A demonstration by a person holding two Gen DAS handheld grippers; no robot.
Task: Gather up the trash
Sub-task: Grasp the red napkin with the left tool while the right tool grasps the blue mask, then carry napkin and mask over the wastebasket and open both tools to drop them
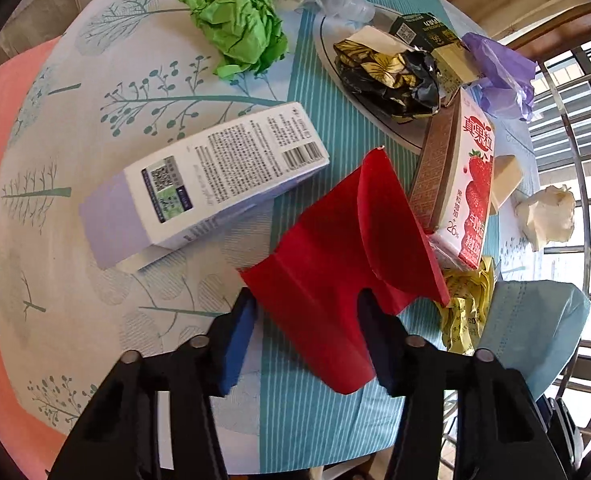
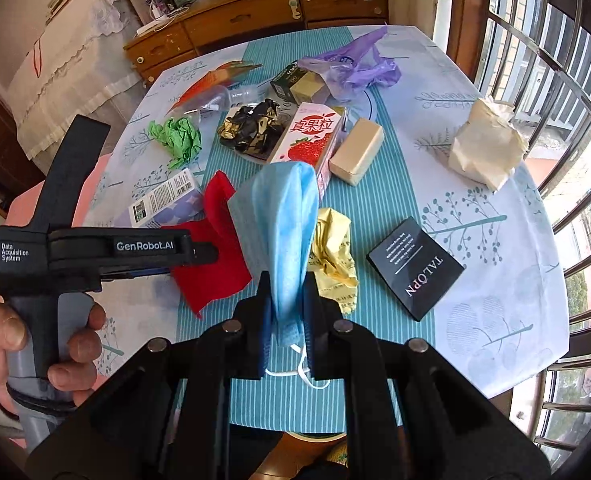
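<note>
Right wrist view has the right claw point(image 2: 286, 300) nearest, clamped on a blue mask point(image 2: 279, 232) that hangs limp above the table point(image 2: 475, 320); thin, soft fabric, it weighs next to nothing and folds wherever it is pinched, and its white ear loops dangle free and could snag. Left of it the left claw point(image 1: 305, 320) stands spread, its fingers straddling the near edge of a red paper point(image 1: 327, 264) without pinching it. I judge that sheet light and floppy, flat on the table, best taken at its raised curl point(image 1: 391, 216). Beside it lies crumpled yellow paper point(image 2: 333, 248), easy to squeeze. Farther off, the white box point(image 1: 215, 184) and strawberry carton point(image 1: 471, 188) look stiff, wanting a grip across their narrow sides. Farthest, the green paper ball point(image 1: 239, 28) should crush readily.
</note>
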